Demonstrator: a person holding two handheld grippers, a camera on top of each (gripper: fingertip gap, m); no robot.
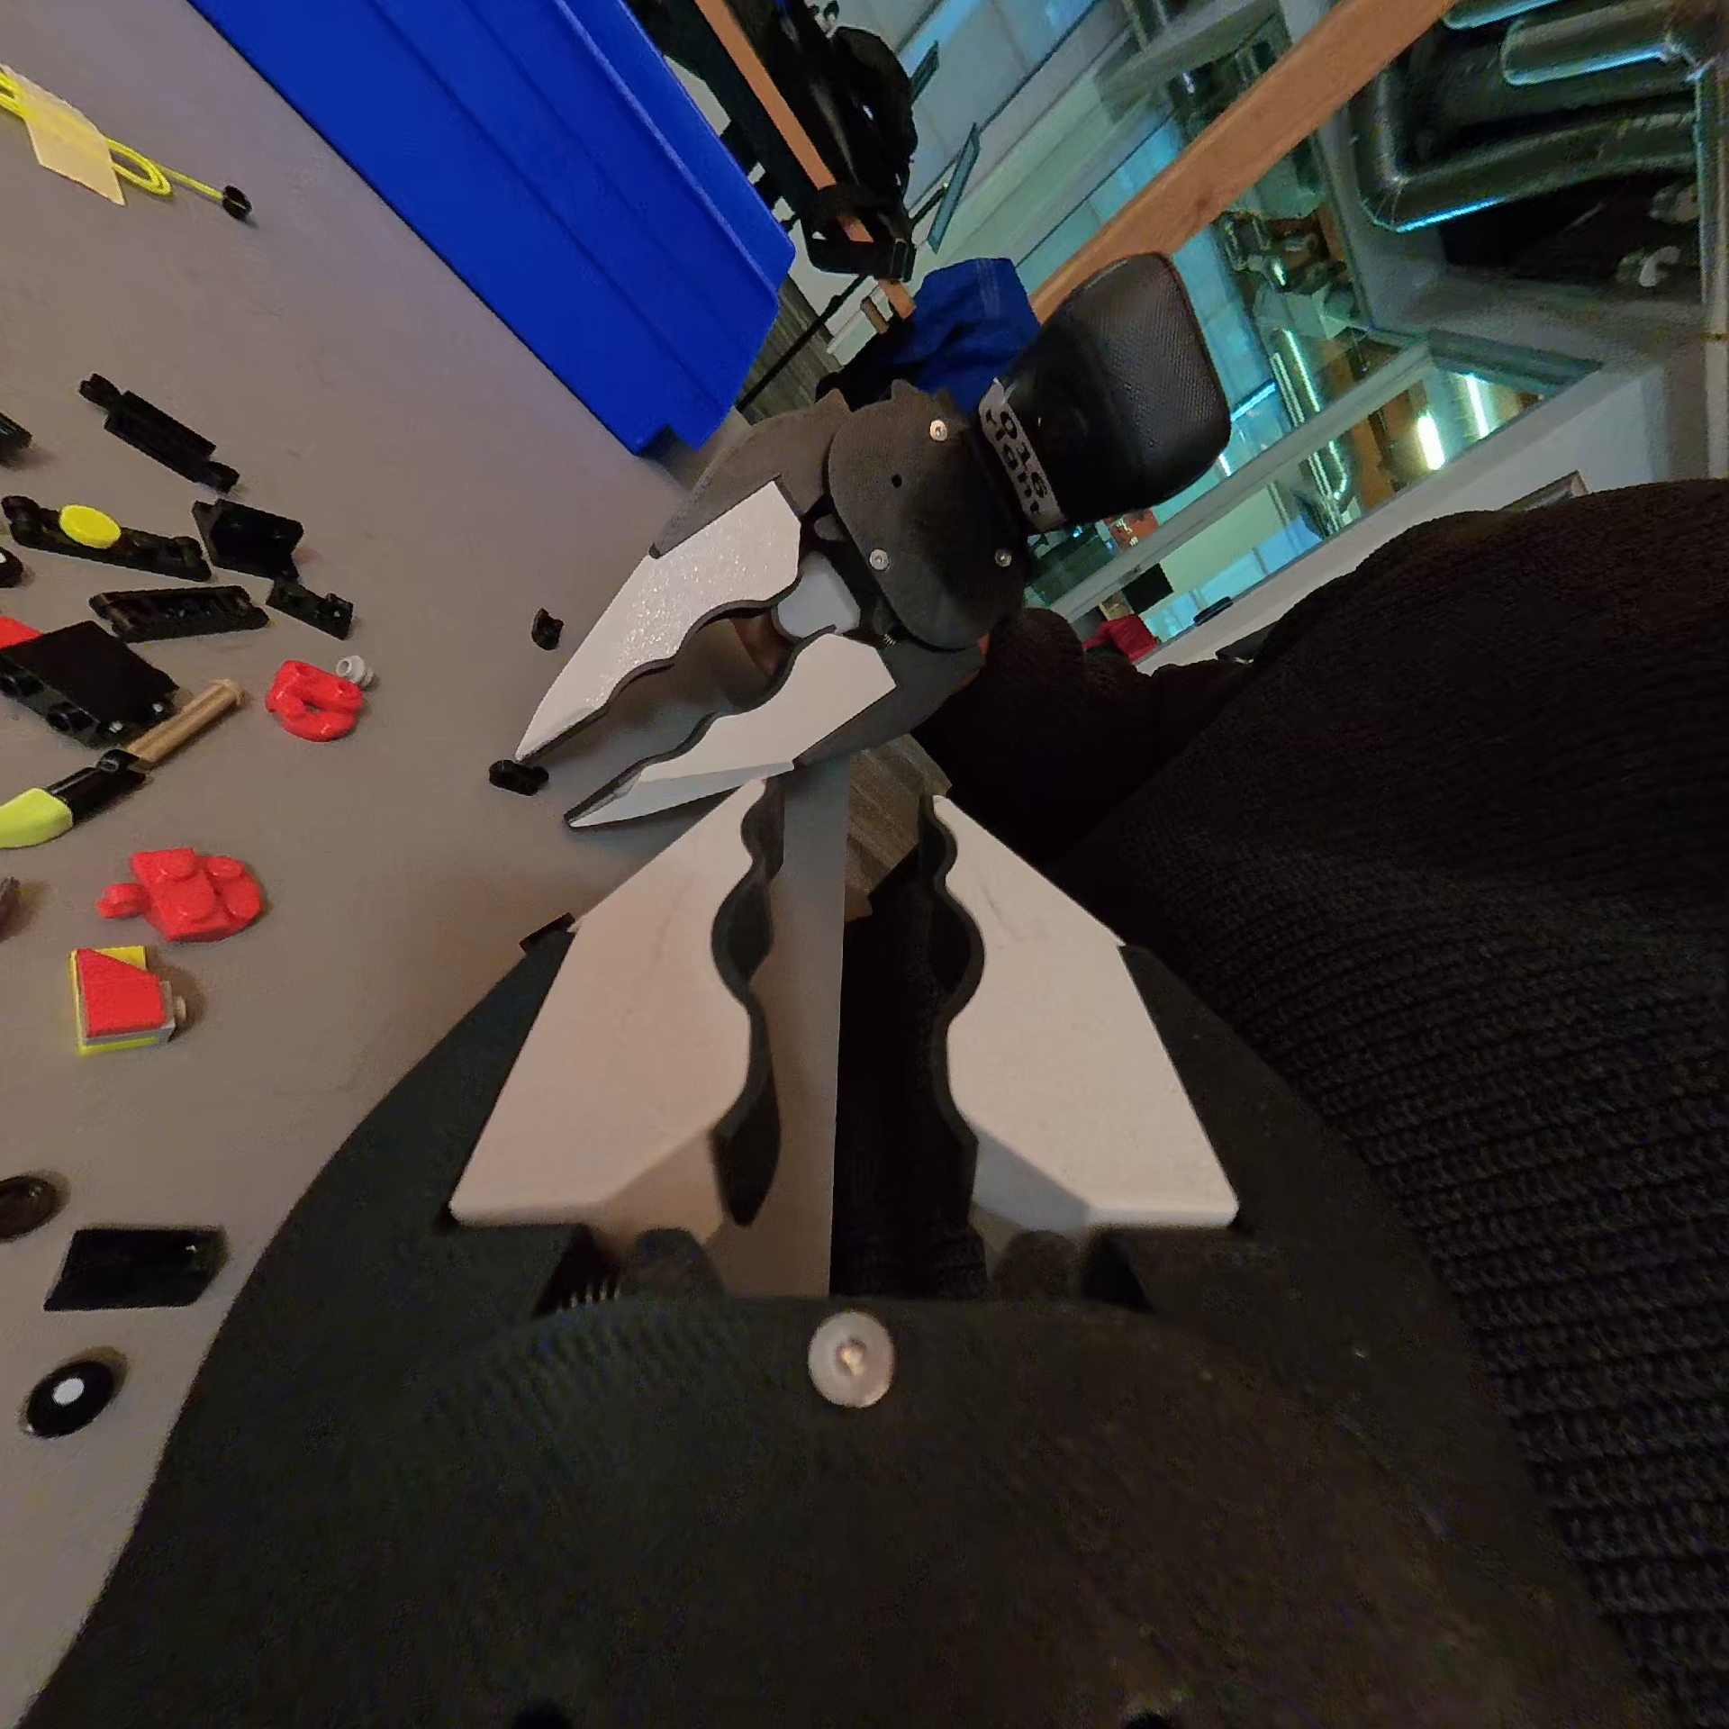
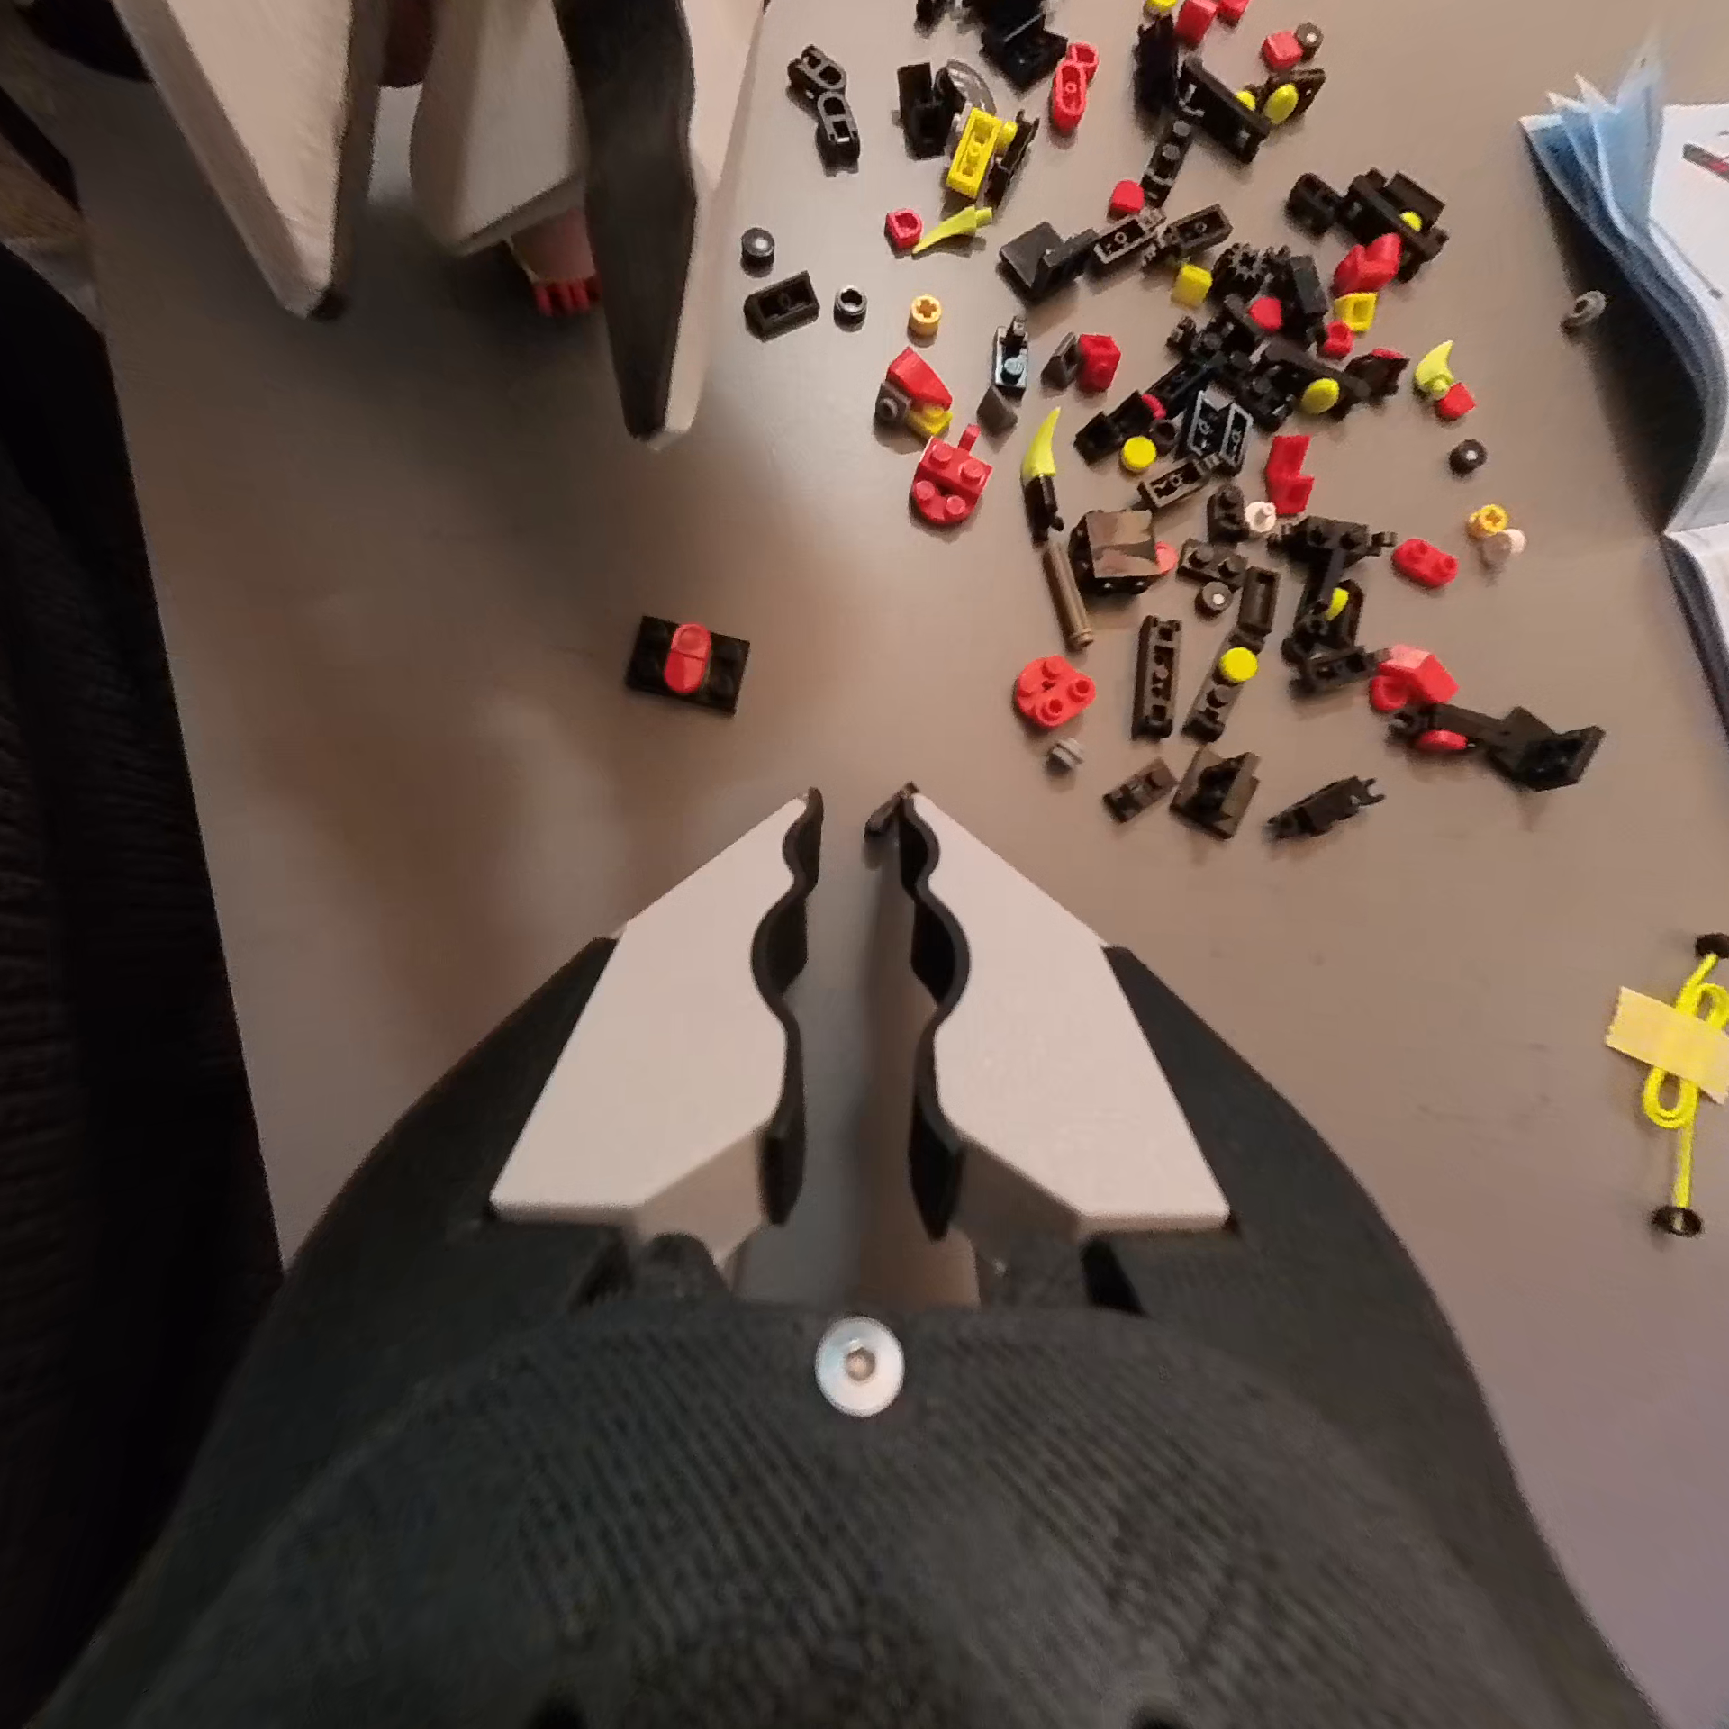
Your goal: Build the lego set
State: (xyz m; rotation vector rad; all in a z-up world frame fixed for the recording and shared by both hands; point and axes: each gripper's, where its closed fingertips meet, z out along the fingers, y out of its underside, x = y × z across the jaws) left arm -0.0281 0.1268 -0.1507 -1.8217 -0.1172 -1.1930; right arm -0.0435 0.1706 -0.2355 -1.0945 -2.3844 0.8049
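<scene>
My right gripper (image 2: 859, 809) is open low over the grey table (image 2: 449, 842). A small black piece (image 2: 882, 821) sits at the tip of its right finger, and the other pad is clear of it. In the left wrist view this gripper (image 1: 548, 788) points down at the same black piece (image 1: 517, 777), which lies on the table. My left gripper (image 1: 847, 805) is open at the table's edge, with nothing showing between its pads. In the right wrist view the left gripper (image 2: 486, 365) hangs at the top left, with a small red piece (image 2: 564, 292) below its fingers.
A black plate with a red stud piece (image 2: 690, 666) lies alone ahead of the right gripper. A heap of black, red and yellow bricks (image 2: 1216, 393) spreads to the right. Nearby are a booklet (image 2: 1684, 281), a taped yellow cord (image 2: 1675, 1057), a blue bin (image 1: 524, 187) and a person's black sleeve (image 1: 1403, 842). Left tips to right tips: about 10 cm.
</scene>
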